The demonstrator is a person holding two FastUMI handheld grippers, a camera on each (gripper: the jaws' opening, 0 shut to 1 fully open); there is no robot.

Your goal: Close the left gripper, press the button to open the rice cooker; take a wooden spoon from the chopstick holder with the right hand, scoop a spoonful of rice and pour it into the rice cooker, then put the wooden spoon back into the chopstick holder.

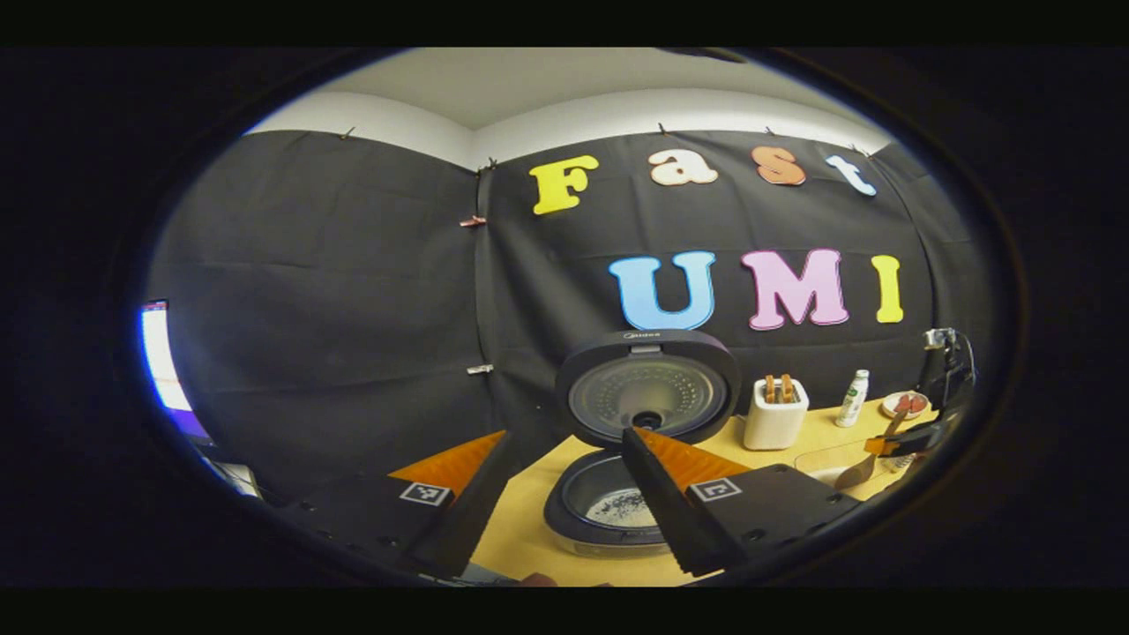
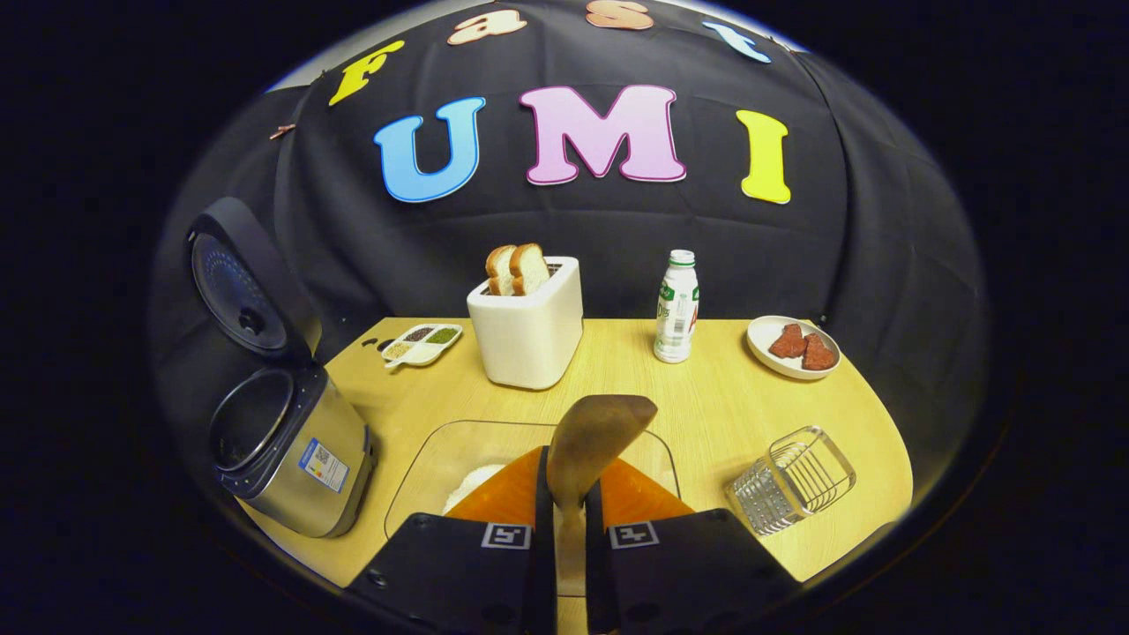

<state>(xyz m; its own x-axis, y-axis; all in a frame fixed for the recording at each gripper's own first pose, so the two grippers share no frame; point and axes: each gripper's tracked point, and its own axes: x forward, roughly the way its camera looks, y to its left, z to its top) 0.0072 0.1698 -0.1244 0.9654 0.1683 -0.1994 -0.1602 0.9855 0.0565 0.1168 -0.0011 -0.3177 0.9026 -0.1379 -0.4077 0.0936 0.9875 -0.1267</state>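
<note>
The rice cooker (image 1: 609, 507) stands open just below my left gripper (image 1: 569, 437), whose fingers are spread apart and empty. The cooker's lid (image 1: 648, 388) is upright, and a pale speckled patch shows on the pot's bottom. My right gripper (image 2: 564, 454) is shut on the handle of the wooden spoon (image 2: 589, 437), whose bowl points forward and up over the glass container of rice (image 2: 459, 467). The wire chopstick holder (image 2: 789, 481) sits to its right. The open rice cooker (image 2: 282, 441) is at the left. Far right in the left gripper view, the right gripper (image 1: 917, 437) carries the spoon (image 1: 869, 463).
A white toaster (image 2: 527, 322) with bread slices stands mid-table, with a small bottle (image 2: 676, 307) and a plate of meat (image 2: 792, 346) to its right. A divided seasoning dish (image 2: 422, 342) lies at the back left. The wooden table (image 2: 706, 397) ends near the holder.
</note>
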